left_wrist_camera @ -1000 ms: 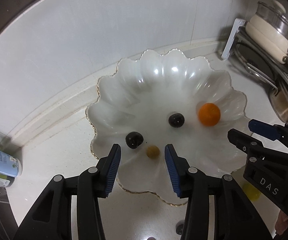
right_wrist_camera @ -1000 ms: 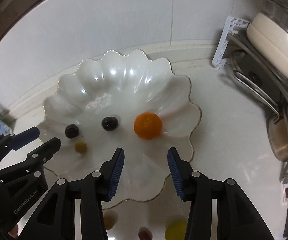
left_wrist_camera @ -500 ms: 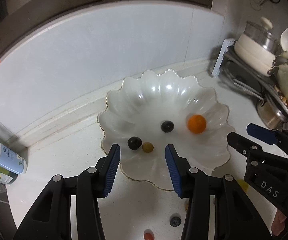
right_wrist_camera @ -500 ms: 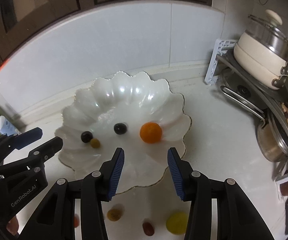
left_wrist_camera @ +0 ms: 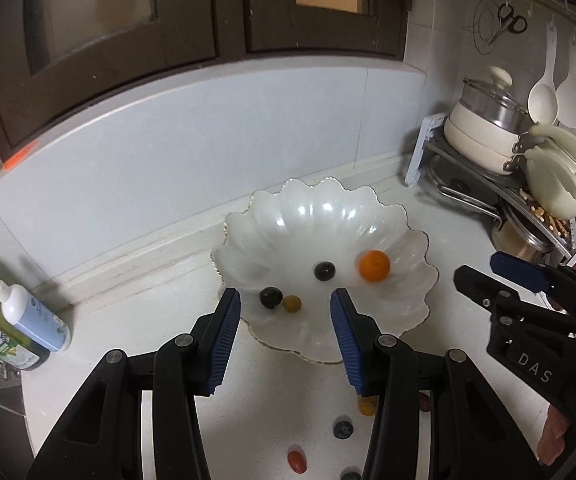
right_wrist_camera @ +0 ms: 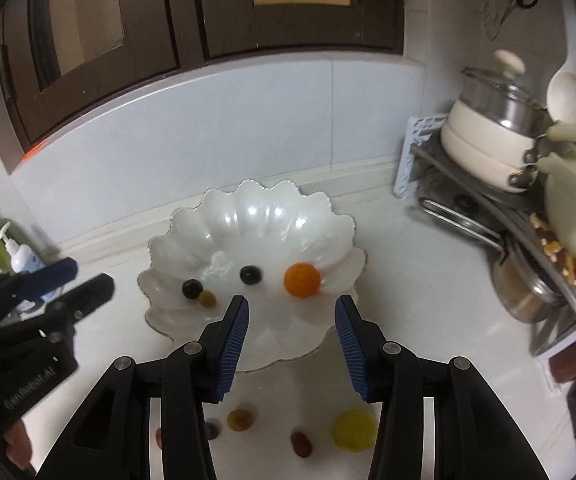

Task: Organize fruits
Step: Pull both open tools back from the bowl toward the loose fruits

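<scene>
Four fruits sit in the scalloped white bowl (left_wrist_camera: 324,216) already: an orange (left_wrist_camera: 374,266) on the right side, a dark berry (left_wrist_camera: 324,271) near the middle, another dark berry (left_wrist_camera: 270,297) toward the front left, and a small olive-coloured fruit (left_wrist_camera: 291,303) touching that one. More fruit lies loose on the white counter (right_wrist_camera: 408,272) in front of the bowl: a yellow fruit (right_wrist_camera: 354,429), a reddish oval one (right_wrist_camera: 301,444), a brownish-yellow one (right_wrist_camera: 240,419) and a blueberry (right_wrist_camera: 212,431), all a bit blurry.

Both tools hover over the near rim of the bowl. Left gripper (left_wrist_camera: 285,334) has its jaws partway apart with nothing between the blue pads, and the right gripper (right_wrist_camera: 291,336) looks the same, gap clear, gripping nothing.

Off to the right there's a rack with a cream pot (right_wrist_camera: 484,140), and soap bottles (left_wrist_camera: 20,320) stand at the far left.
</scene>
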`<state>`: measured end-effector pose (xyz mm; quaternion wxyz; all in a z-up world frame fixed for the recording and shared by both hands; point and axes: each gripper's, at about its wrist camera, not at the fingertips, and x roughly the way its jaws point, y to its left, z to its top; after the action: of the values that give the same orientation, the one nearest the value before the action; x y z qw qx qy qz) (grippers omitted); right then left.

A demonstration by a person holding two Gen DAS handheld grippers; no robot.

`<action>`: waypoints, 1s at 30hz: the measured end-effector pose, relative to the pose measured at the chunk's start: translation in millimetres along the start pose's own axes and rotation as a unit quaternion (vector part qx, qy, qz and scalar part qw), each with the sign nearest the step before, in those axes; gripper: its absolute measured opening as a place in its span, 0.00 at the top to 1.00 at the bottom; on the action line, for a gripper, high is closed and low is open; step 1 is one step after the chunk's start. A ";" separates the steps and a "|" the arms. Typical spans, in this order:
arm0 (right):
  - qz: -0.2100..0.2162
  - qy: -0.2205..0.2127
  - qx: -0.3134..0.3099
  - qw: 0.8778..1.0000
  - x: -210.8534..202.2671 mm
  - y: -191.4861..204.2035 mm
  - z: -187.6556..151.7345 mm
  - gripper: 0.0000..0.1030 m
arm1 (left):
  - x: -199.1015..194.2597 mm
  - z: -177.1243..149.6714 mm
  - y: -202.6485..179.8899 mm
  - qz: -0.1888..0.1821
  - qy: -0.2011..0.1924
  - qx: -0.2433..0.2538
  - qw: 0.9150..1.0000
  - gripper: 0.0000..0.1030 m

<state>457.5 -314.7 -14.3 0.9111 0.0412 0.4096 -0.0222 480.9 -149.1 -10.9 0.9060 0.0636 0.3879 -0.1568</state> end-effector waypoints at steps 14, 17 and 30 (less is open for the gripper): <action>0.004 -0.033 0.004 0.999 -39.3 0.6 -31.4 0.55 | -35.1 -28.6 -3.2 0.005 -0.037 0.002 0.999 0.55; 0.002 -0.042 0.002 0.999 -49.4 1.2 -38.6 0.55 | -42.0 -36.4 -4.8 0.002 -0.043 0.002 0.999 0.55; 0.014 -0.065 0.015 0.998 -82.3 -1.9 -66.9 0.55 | -78.0 -60.5 -15.6 0.009 -0.084 0.012 0.996 0.53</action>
<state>352.9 -309.8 2.9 0.9352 0.0586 0.3488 -0.0180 383.6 -131.2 3.8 0.9358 0.0642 0.3083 -0.1583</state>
